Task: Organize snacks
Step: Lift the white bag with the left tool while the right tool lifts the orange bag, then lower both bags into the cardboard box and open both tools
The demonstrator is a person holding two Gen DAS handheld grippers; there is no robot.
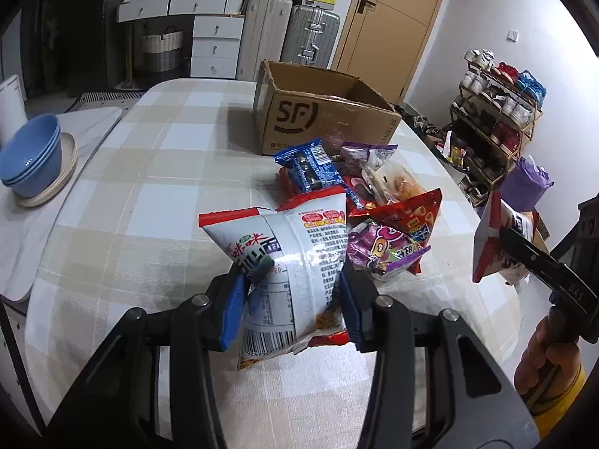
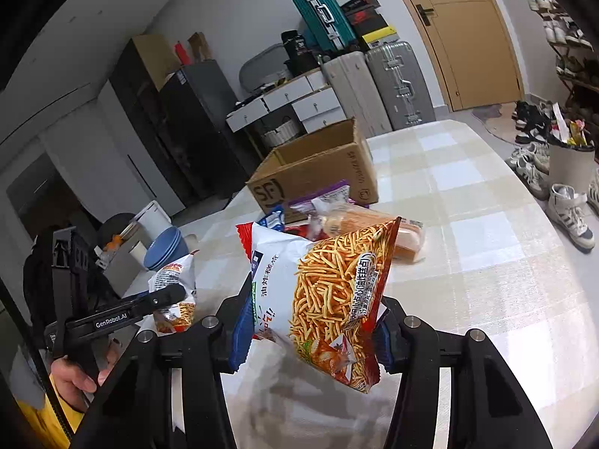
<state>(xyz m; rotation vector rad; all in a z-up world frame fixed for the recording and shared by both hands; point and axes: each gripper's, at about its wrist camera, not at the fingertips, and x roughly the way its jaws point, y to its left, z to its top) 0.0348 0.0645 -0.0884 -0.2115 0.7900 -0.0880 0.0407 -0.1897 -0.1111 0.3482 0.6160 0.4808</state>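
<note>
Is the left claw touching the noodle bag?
Touching. The left wrist view shows the left claw with both blue pads pressed into the noodle bag, pinching it.

Each wrist camera looks forward and downward along its own fingers, close over the table (image 1: 157, 172). Both views share the cardboard box (image 1: 322, 119) and far suitcases (image 2: 378, 82).
</note>
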